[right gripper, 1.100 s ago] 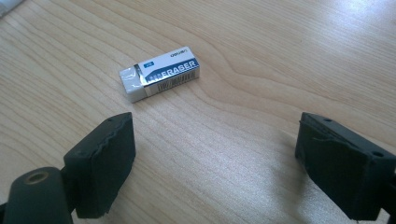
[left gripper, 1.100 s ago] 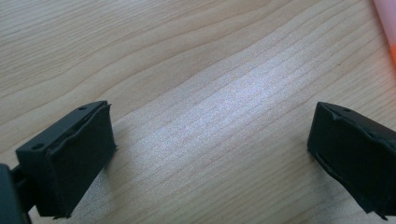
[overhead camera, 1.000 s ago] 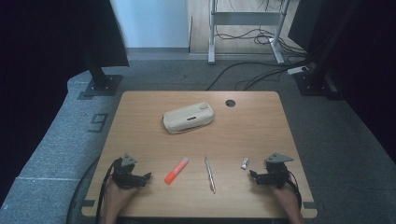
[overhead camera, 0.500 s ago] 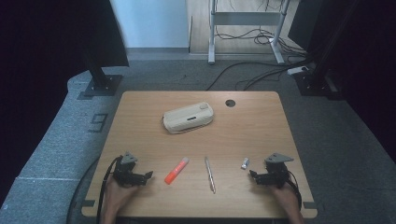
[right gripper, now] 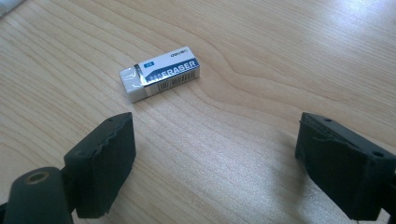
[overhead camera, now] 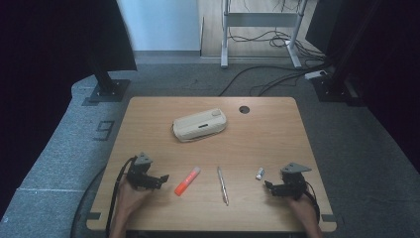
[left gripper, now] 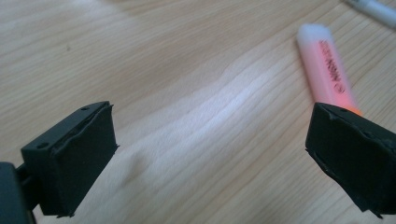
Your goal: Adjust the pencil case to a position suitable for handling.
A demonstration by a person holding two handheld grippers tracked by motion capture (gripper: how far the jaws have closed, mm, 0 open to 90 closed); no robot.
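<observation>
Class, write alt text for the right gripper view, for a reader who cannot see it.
A small white eraser in a blue-banded sleeve printed ERASER lies flat on a pale wooden table, just ahead of the right gripper. The gripper's two black jaws rise from the bottom edge, wide open and empty, apart from the eraser.

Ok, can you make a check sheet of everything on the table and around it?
Surface: light wooden table, round dark hole near its far edge.
Job's things: orange highlighter with white cap and white eraser in a blue-and-white sleeve, both lying flat, untouched.
Clutter: silver pen between them; cream zipped pencil case farther back.
Grippers: left gripper open, highlighter just ahead by one jaw; right gripper open, eraser ahead of it.
Cables: black cable trailing from the left gripper; loose cables on the floor behind.
Surroundings: grey carpet, dark stands, metal frame.
</observation>
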